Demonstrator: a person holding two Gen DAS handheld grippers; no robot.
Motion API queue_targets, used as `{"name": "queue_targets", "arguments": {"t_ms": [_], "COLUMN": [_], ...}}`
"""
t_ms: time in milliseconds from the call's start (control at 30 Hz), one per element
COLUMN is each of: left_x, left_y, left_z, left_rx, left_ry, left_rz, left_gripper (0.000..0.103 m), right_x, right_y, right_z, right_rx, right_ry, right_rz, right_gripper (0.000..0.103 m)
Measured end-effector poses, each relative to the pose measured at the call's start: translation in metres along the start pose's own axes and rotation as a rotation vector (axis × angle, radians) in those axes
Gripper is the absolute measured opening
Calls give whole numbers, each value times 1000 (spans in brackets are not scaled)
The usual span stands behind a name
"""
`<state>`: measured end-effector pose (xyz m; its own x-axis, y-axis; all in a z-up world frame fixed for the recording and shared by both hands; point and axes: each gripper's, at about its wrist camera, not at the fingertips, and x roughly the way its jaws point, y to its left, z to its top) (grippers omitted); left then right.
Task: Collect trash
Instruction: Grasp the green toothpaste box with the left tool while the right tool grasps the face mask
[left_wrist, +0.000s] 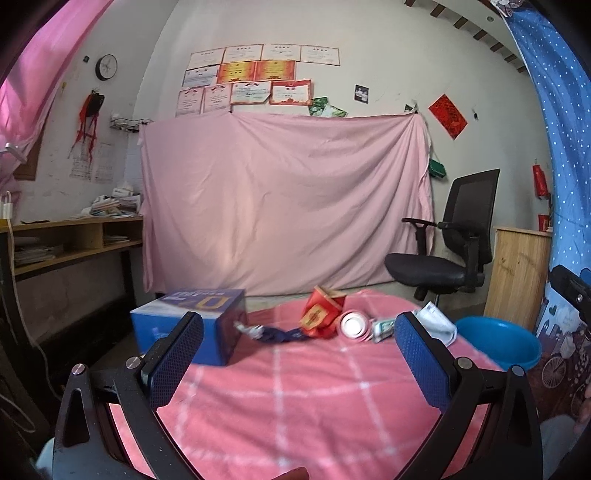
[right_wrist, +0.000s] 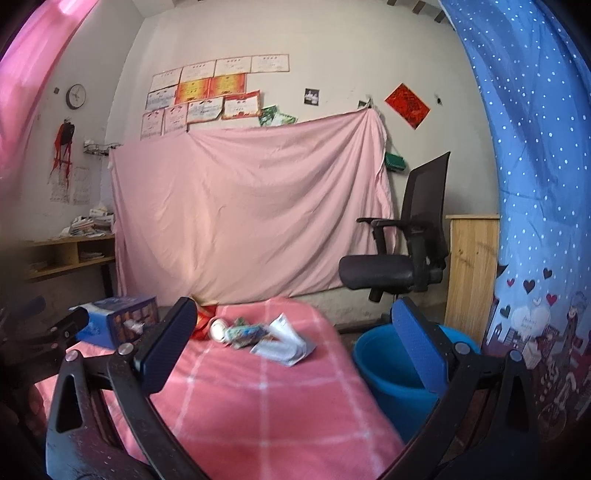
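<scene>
Trash lies at the far side of a pink checked cloth (left_wrist: 295, 398): a crumpled red packet (left_wrist: 320, 314), a white can on its side (left_wrist: 352, 325), a small green wrapper (left_wrist: 382, 328), a white crumpled paper (left_wrist: 436, 321) and a dark blue wrapper strip (left_wrist: 277, 334). In the right wrist view the can (right_wrist: 218, 328), a colourful wrapper (right_wrist: 246, 332) and the white paper (right_wrist: 284, 341) show. My left gripper (left_wrist: 299, 354) is open and empty, short of the trash. My right gripper (right_wrist: 291, 343) is open and empty. A blue basin (right_wrist: 391, 365) stands to the right, off the cloth.
A blue cardboard box (left_wrist: 192, 325) sits on the cloth's left side. A black office chair (left_wrist: 447, 251) and a wooden cabinet (left_wrist: 517, 273) stand behind on the right. A pink sheet (left_wrist: 288, 199) hangs at the back. Wooden shelves (left_wrist: 74, 240) stand left.
</scene>
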<state>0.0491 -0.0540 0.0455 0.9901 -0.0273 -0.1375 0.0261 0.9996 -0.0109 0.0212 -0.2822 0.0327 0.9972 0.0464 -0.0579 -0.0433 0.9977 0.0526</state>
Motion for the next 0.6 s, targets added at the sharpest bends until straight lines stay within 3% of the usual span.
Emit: {"name": "queue_targets", "arguments": {"t_ms": [200,600], "left_x": [44,124], "left_y": [-19,-34], "left_z": [9,-7], "left_rx": [4,13], "left_ry": [50,220], "left_rz": [-29,-100], "left_gripper": [101,100], "right_x": [35,129], "right_y": [-21,-37], "right_z": [3,-19], "right_rx": [6,-22], "right_ry": [22,265], "right_rz": [-11,48], "right_gripper": [103,103]}}
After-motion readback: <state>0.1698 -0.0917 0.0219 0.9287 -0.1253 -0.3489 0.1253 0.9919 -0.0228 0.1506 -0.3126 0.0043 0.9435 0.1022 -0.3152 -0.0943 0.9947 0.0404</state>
